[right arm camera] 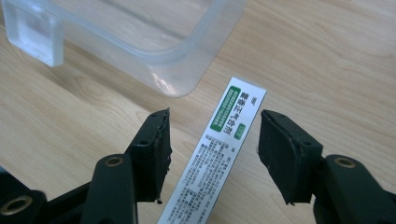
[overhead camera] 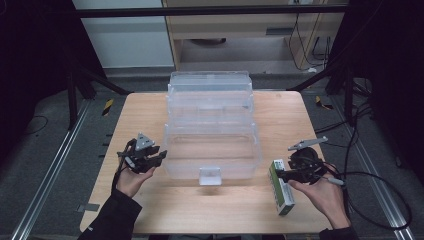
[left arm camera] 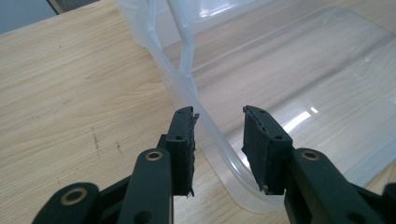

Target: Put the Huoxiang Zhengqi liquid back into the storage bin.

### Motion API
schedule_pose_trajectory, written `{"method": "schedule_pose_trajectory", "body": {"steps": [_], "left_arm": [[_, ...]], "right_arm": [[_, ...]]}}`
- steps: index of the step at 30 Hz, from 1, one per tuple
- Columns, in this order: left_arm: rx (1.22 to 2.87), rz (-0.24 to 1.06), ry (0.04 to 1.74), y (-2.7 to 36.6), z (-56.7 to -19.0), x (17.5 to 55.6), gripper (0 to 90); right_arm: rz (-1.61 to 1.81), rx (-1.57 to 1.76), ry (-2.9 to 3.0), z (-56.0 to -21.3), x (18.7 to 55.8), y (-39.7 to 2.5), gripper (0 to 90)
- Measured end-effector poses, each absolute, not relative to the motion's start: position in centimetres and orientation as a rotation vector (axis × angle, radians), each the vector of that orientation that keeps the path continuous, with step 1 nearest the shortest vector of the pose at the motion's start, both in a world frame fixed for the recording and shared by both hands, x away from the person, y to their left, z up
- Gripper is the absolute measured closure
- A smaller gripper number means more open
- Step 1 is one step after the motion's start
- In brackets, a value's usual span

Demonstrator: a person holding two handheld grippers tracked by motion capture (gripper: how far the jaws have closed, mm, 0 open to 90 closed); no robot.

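Wooden table (overhead camera: 150, 120), near right: small box (overhead camera: 281, 187) lies flat, right gripper (right arm camera: 212, 140) wide around it, not touching (centre before closing). Left gripper (left arm camera: 218, 140) gapes astride the near-left rim of the clear bin (overhead camera: 212, 145); steadying grip advisable. Lid stands open beyond.

The small print on the white-and-green box (right arm camera: 219, 154) was too fine to read, and the right gripper view's bottom edge cut off its near end. The clear bin (left arm camera: 299, 70) ran past the left gripper view's frame — its far side unseen. In the high view, the person's forearms were cropped at the bottom.
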State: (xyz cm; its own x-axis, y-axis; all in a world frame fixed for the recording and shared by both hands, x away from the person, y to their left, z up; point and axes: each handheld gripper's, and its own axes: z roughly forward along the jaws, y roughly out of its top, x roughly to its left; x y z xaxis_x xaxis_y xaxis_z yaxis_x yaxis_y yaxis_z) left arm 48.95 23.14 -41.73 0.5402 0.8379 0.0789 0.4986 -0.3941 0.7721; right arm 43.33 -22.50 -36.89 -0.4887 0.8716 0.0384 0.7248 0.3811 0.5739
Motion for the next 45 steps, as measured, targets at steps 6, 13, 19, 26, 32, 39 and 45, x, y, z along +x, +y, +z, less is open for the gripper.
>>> {"method": "schedule_pose_trajectory", "body": {"steps": [6,13,19,26,32,39,45], "left_arm": [[2.07,0.614,1.071,23.1,-41.7,49.0,62.5],[2.069,0.614,1.07,23.2,-41.7,49.0,62.4],[2.07,0.609,1.071,23.2,-41.7,49.0,62.1],[2.068,0.606,1.071,23.3,-41.7,49.0,61.9],[2.068,0.607,1.07,23.3,-41.7,49.0,61.9],[2.066,0.604,1.069,23.3,-41.7,49.0,61.7],[2.068,0.605,1.07,23.3,-41.7,49.0,61.8]], "right_arm": [[0.73,1.423,2.394,-37.4,43.3,-22.3,44.6],[0.71,1.445,2.409,-38.1,43.4,-22.3,45.8],[0.675,1.45,2.423,-38.7,43.6,-22.1,46.5],[0.626,1.456,2.441,-39.3,43.9,-22.1,50.5],[0.63,1.448,2.459,-39.3,44.0,-22.1,53.8],[0.605,1.438,2.467,-39.1,44.2,-22.1,58.0],[0.583,1.423,2.474,-39.0,44.2,-22.4,61.2]]}}
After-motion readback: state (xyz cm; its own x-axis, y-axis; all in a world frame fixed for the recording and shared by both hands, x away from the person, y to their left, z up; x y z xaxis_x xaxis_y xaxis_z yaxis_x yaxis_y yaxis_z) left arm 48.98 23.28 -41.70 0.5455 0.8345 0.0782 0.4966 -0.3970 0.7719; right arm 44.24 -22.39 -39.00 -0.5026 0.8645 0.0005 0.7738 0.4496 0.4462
